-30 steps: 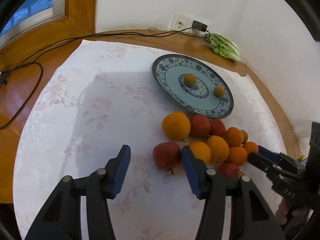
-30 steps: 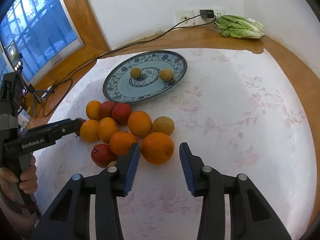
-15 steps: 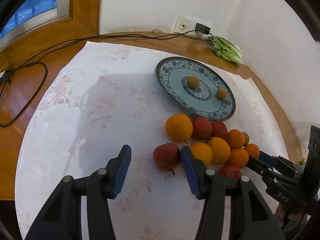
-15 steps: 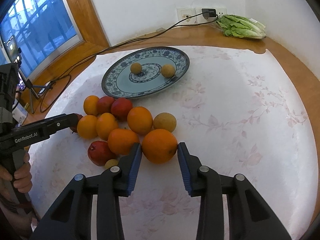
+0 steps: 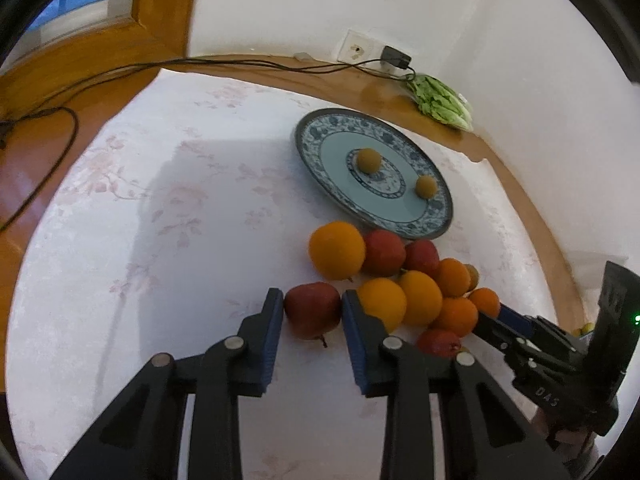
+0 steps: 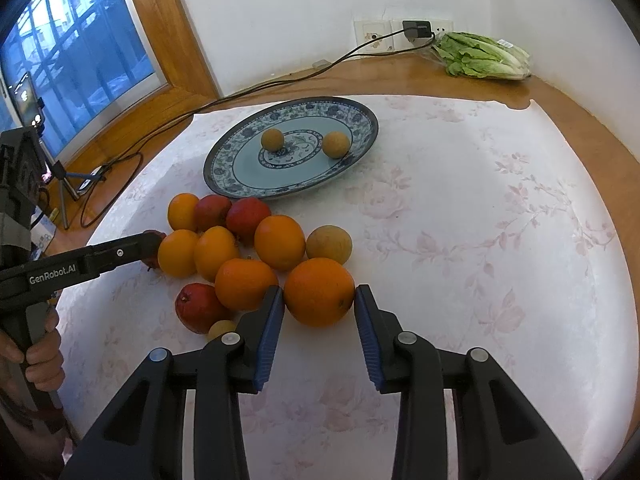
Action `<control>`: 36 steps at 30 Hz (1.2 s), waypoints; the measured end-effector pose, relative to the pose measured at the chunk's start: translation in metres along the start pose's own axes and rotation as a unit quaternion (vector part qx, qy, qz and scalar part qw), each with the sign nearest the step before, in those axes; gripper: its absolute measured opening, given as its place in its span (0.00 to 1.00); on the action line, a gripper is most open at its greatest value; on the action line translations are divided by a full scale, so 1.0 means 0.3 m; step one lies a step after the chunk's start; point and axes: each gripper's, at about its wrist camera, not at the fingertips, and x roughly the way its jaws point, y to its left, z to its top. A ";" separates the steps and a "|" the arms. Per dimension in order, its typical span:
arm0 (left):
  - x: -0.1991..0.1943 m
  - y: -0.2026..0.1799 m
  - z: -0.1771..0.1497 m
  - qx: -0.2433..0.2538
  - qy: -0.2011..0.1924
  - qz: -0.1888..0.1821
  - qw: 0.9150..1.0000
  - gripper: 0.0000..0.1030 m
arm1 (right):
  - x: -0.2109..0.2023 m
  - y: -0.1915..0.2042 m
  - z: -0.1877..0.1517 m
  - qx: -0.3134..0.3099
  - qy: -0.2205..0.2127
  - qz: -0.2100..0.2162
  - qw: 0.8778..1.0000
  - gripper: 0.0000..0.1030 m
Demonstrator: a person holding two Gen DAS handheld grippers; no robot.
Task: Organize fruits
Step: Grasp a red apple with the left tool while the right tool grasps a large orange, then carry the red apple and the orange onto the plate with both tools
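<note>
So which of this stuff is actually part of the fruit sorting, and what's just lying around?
Part of the job: red apple in left gripper; orange in right gripper; fruit pile; plate.

Lying about: lettuce, cable, charger.

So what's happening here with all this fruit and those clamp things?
A person is sorting fruit with two hand-held grippers. The left gripper has just closed its jaws on a red apple at the near edge of the pile; the right gripper clamps a large orange. Both fruits sit on the white flowered tablecloth. The blue patterned plate holds just two small yellowish fruits.
</note>
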 end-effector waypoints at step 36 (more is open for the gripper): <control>-0.051 -0.051 0.060 0.023 -0.016 0.005 1.000 0.30 | -0.075 0.002 0.037 0.002 -0.031 0.017 0.999 0.36</control>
